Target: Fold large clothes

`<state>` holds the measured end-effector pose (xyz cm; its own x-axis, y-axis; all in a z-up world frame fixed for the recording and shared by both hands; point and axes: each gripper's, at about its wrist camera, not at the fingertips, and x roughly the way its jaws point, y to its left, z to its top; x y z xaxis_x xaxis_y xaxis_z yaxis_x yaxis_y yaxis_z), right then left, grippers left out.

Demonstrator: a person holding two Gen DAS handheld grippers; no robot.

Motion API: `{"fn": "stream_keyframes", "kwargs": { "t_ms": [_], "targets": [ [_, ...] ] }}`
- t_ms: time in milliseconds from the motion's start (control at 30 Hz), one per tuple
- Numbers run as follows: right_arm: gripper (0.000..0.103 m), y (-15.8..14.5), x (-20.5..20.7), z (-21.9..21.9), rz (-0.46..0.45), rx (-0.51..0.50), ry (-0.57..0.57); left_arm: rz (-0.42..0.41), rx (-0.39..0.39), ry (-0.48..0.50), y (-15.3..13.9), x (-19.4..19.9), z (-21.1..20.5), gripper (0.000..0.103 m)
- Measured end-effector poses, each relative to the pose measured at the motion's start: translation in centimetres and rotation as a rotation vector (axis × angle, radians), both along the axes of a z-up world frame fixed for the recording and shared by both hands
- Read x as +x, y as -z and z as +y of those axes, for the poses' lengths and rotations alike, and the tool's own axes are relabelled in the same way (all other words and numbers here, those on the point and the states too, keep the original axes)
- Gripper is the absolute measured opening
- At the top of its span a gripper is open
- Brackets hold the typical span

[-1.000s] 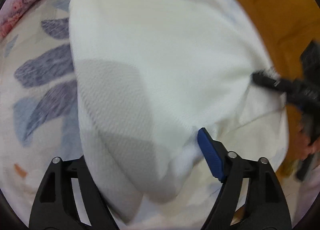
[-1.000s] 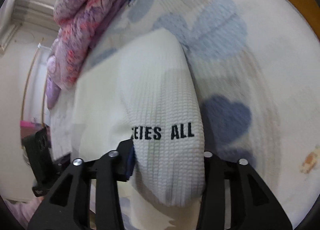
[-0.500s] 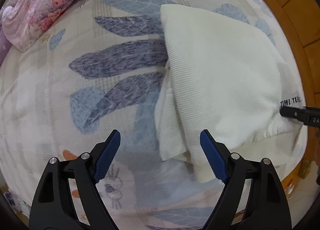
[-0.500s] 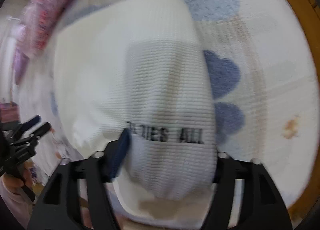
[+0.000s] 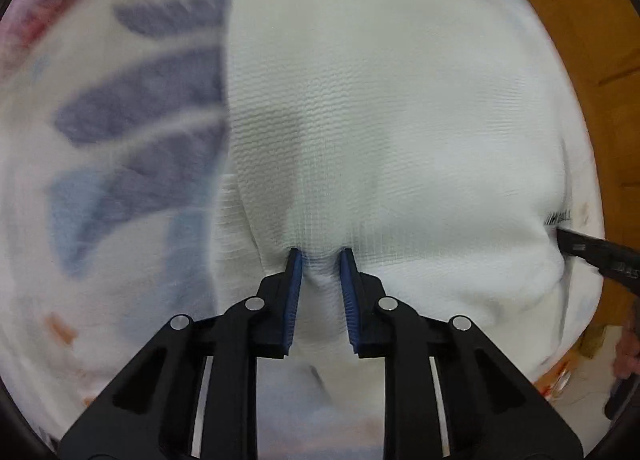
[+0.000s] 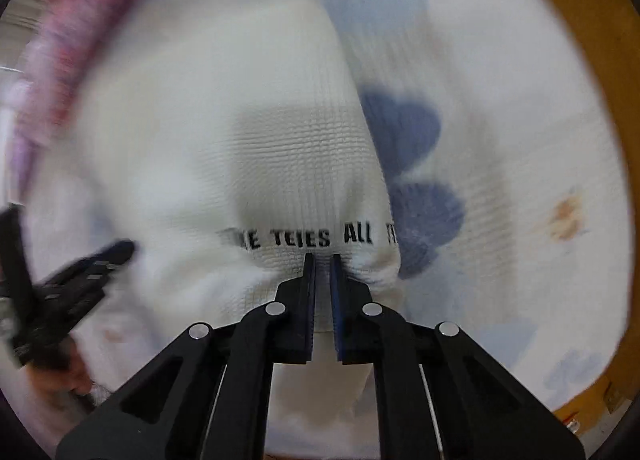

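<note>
Closest in the left wrist view, the left gripper [image 5: 320, 256] has its two blue-padded fingers drawn narrow, pinching a bunched fold at the near edge of a white waffle-knit garment [image 5: 380, 119]. In the right wrist view, the right gripper [image 6: 321, 260] is likewise nearly closed, with white fabric caught between its fingers just below a line of black printed letters [image 6: 316, 238] on the garment [image 6: 248, 131]. The garment lies folded on a pale bedsheet [image 5: 120, 139] patterned with grey-blue leaves, covering most of the middle of both views. At the right edge of the left view the other gripper's dark tip touches the garment's far corner. Beyond, a pink floral blanket [image 6: 68, 39] is blurred, and a wooden floor [image 5: 580, 39] shows at the right.
</note>
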<state>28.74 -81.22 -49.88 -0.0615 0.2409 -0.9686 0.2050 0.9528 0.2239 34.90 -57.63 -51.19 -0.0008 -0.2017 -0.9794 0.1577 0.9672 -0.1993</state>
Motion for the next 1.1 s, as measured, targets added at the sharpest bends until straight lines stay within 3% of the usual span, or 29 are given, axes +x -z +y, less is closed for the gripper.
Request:
{"fn": "stream_keyframes", "kwargs": {
  "t_ms": [67, 167, 233, 267, 367, 433, 500, 533, 567, 600, 633, 700, 733, 867, 1000, 1100],
  "targets": [
    [0.009, 1.9, 0.2, -0.6, 0.008, 0.028, 0.094, -0.001, 0.029, 0.037, 0.0, 0.2, -0.6, 0.021],
    [0.008, -1.8, -0.7, -1.1, 0.011, 0.031, 0.084, 0.059, 0.041, 0.052, -2.2, -0.1, -0.3, 0.021],
    [0.008, -3.6, -2.1, -0.6, 0.018, 0.048, 0.069, 0.130, -0.017, 0.054, -2.4, -0.9, -0.1, 0.022],
    [0.008, -3.3, -2.8, -0.2, 0.033, 0.023, 0.062, 0.141, -0.024, 0.052, -1.7, -1.6, 0.0, 0.021],
    [0.006, 1.5, -3.3, -0.2, 0.052, 0.019, 0.109, 0.119, -0.018, 0.053, 1.1, -2.4, -0.3, 0.020],
    [0.006, 0.8, -2.9, -0.8, 0.094, 0.028, 0.169, 0.115, -0.005, 0.041, -0.1, -2.1, -0.7, 0.021],
    [0.007, -1.5, -2.6, -0.5, 0.072, -0.006, 0.129, 0.088, -0.025, 0.054, -2.2, -2.2, -1.0, 0.029],
    [0.014, -3.1, -2.8, -0.3, 0.047, -0.025, 0.121, 0.083, -0.019, 0.063, -3.0, -2.3, -1.2, 0.048],
    [0.019, -4.4, -2.9, -0.1, 0.034, -0.014, 0.131, 0.081, -0.003, 0.067, -3.8, -2.5, -1.2, 0.074],
    [0.028, -5.5, -3.2, 0.0, 0.019, 0.006, 0.141, 0.074, 0.007, 0.065, -4.5, -2.6, -1.1, 0.080],
    [0.047, -7.0, -3.4, 0.2, -0.008, 0.023, 0.148, 0.056, -0.008, 0.060, -5.9, -2.9, -0.9, 0.081],
    [0.070, -11.6, -4.1, 1.2, -0.108, -0.014, 0.144, 0.045, -0.042, 0.052, -8.0, -3.1, -0.6, 0.081],
    [0.075, -13.2, -4.4, 1.8, -0.141, -0.034, 0.137, 0.042, -0.040, 0.048, -9.2, -3.4, -0.1, 0.083],
    [0.079, -20.9, -6.6, 5.0, -0.285, -0.081, 0.130, -0.045, -0.032, 0.037, -14.4, -5.1, 1.7, 0.083],
    [0.089, -26.2, -8.9, 9.9, -0.388, -0.183, 0.149, -0.123, -0.035, 0.013, -20.1, -7.5, 5.8, 0.085],
    [0.089, -29.1, -12.6, 12.6, -0.455, -0.210, 0.199, -0.192, -0.095, -0.002, -25.1, -9.6, 9.7, 0.089]
  ]
}}
